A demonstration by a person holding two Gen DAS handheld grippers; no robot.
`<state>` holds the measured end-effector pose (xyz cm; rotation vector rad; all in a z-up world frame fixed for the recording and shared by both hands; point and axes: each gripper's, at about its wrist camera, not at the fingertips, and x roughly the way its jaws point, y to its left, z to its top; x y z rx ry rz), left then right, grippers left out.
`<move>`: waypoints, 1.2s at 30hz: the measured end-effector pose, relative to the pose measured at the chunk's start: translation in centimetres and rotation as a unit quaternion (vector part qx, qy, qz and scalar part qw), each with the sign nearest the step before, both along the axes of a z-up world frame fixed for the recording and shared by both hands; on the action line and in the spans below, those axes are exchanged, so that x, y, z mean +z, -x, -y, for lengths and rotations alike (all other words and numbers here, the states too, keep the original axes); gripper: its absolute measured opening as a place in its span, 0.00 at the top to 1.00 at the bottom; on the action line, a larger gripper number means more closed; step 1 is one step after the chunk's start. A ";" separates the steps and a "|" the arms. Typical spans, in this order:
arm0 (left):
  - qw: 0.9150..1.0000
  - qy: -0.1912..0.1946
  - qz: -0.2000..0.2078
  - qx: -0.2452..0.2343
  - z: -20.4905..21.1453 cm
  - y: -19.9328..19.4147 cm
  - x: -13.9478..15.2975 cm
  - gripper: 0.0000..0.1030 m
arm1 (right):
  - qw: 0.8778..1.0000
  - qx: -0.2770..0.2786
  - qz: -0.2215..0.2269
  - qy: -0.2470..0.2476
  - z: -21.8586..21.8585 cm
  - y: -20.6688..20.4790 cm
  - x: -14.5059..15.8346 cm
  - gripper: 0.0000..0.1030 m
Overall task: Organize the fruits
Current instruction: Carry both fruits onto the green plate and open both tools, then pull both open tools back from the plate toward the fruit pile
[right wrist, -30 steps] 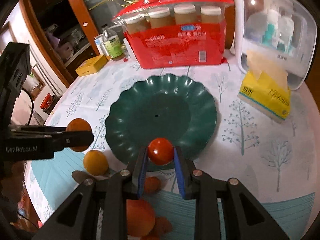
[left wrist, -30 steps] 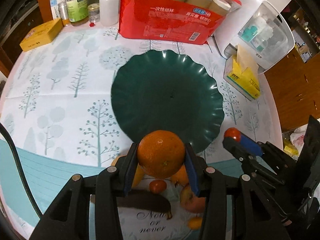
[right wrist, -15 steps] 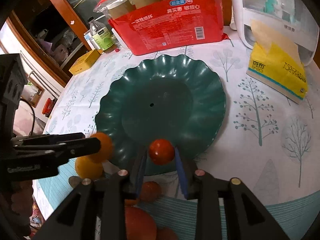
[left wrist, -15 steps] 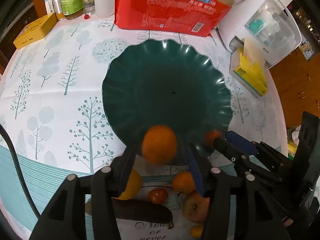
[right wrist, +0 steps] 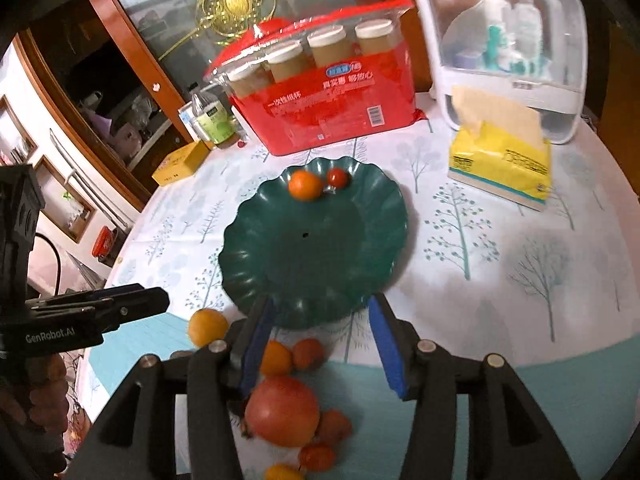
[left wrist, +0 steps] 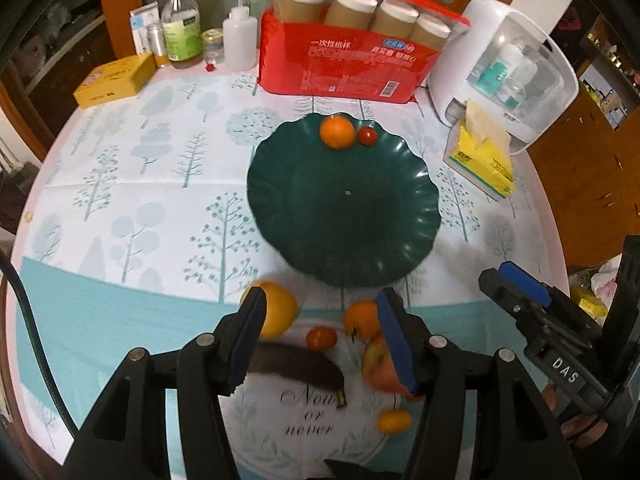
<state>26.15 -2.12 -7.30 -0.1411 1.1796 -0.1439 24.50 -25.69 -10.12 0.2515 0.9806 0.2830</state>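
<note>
A dark green scalloped plate (left wrist: 344, 216) (right wrist: 316, 248) sits mid-table. An orange (left wrist: 337, 132) (right wrist: 305, 185) and a small red tomato (left wrist: 367, 135) (right wrist: 338, 177) lie on its far rim. My left gripper (left wrist: 320, 336) is open and empty, above the loose fruit in front of the plate: a yellow-orange fruit (left wrist: 280, 314), a small tomato (left wrist: 321, 338), a dark banana (left wrist: 296, 368), an apple (left wrist: 378, 364), a small orange (left wrist: 362, 318). My right gripper (right wrist: 320, 344) is open and empty, over the apple (right wrist: 282, 410).
A red pack of paper cups (left wrist: 352, 64) stands behind the plate. A yellow tissue pack (left wrist: 480, 160) and a white storage box (left wrist: 508, 80) are at the right. Bottles (left wrist: 182, 32) and a yellow box (left wrist: 114, 80) are at the far left.
Both grippers let go of their fruit. The orange and tomato now lie on the plate's far rim. Both grippers have pulled back toward the near fruit pile and stand open.
</note>
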 end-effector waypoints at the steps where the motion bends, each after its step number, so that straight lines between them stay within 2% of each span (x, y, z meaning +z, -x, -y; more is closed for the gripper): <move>1: 1.000 -0.001 0.004 0.002 -0.1 0.8 0.4 0.45 | 1.000 -0.001 0.001 -0.001 0.1 0.6 0.3 0.51; 10: 1.000 0.001 0.018 0.022 -0.9 8.1 2.1 0.45 | 1.000 -0.016 0.000 -0.014 1.7 7.0 1.5 0.48; 15: 0.999 0.000 0.017 0.036 -1.4 12.2 1.9 0.43 | 0.999 -0.027 -0.024 -0.036 2.5 10.1 0.5 0.47; 21: 0.999 -0.004 0.012 0.044 -1.9 15.7 1.0 0.36 | 0.996 -0.038 -0.057 -0.059 3.3 13.3 -1.0 0.47; 29: 0.999 -0.009 0.006 0.042 -3.4 17.7 0.1 0.36 | 0.992 -0.041 -0.098 -0.072 2.8 16.1 -3.5 0.47; 36: 1.000 -0.014 0.002 0.017 -5.3 16.8 -0.5 0.34 | 0.990 -0.041 -0.121 -0.052 1.6 17.4 -5.0 0.47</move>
